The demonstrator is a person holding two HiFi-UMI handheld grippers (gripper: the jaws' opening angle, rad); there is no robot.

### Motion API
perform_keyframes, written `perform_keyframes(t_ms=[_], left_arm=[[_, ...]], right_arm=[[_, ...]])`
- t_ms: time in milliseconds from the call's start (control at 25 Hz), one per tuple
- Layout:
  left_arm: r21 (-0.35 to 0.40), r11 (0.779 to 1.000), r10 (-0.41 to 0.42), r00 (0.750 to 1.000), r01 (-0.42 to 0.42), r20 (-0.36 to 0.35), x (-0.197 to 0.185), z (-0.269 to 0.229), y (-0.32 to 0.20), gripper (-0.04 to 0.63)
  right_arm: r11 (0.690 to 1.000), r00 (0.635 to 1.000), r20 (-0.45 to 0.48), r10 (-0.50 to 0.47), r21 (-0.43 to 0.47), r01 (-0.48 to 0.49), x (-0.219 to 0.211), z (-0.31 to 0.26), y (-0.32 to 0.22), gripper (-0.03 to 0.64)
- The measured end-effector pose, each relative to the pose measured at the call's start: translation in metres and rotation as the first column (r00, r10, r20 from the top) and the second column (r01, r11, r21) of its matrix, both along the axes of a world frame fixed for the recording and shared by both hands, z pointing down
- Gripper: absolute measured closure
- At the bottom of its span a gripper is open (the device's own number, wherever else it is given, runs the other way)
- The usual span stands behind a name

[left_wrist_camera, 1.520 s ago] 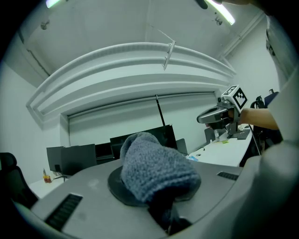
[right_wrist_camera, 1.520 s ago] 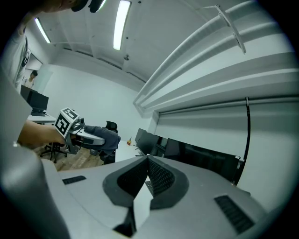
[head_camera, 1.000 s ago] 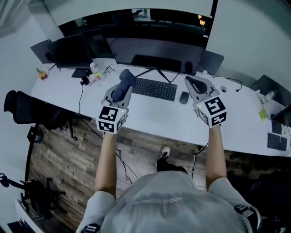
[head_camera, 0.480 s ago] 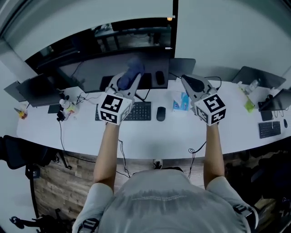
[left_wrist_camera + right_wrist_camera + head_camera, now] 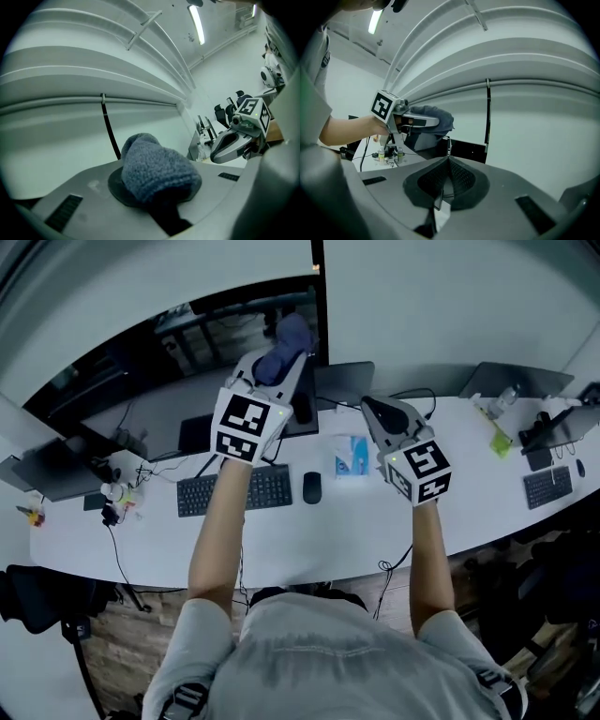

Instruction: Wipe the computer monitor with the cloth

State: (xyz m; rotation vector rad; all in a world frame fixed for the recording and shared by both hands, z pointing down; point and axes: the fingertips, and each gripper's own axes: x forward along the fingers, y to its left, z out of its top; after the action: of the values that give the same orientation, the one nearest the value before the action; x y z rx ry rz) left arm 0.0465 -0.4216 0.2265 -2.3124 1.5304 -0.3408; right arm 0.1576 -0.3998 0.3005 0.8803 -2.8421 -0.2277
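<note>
Step in hand, by judgement: cloth [image 5: 284, 338] approach to monitor [image 5: 183, 381]. Left gripper [image 5: 289, 357] clamped on cloth, raised at monitor's upper right edge; contact with screen not confirmable. Right gripper [image 5: 377, 412] pressed together, empty, right of monitor. Next: press cloth flat to screen, sweep leftward under light, even pressure.

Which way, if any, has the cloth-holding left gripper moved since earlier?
Yes: left gripper carried the fuzzy blue cloth forward past the black keyboard to the dark monitor.
</note>
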Motion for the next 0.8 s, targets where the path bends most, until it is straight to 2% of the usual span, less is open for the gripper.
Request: perform_keyframes(t_ms=[160,240,480,800], left_arm=[[-0.071,0.997,-0.035,0.997,0.040,0.069,0.005,0.013,-0.026,0.548],[-0.097,0.992,-0.067,0.995,0.075,0.080,0.000,0.022,-0.032,0.548],[-0.104,0.984,-0.140,0.990,0.143,0.030,-0.029,0.029,-0.032,0.548],[-0.095,0.978,-0.186,0.982,0.188,0.028,-0.068,0.031,-0.017,0.548]], right_arm=[[0.999,0.999,0.000,0.032,-0.034,-0.032,0.004,0.010,-0.008,0.616],[0.999,0.999,-0.003,0.038,-0.033,-0.038,0.000,0.010,-0.009,0.615],[0.997,0.997,-0.021,0.074,-0.025,-0.074,-0.012,0.003,-0.007,0.616],[0.996,0.997,-0.006,0.083,-0.012,-0.083,-0.032,-0.007,0.010,0.615]])
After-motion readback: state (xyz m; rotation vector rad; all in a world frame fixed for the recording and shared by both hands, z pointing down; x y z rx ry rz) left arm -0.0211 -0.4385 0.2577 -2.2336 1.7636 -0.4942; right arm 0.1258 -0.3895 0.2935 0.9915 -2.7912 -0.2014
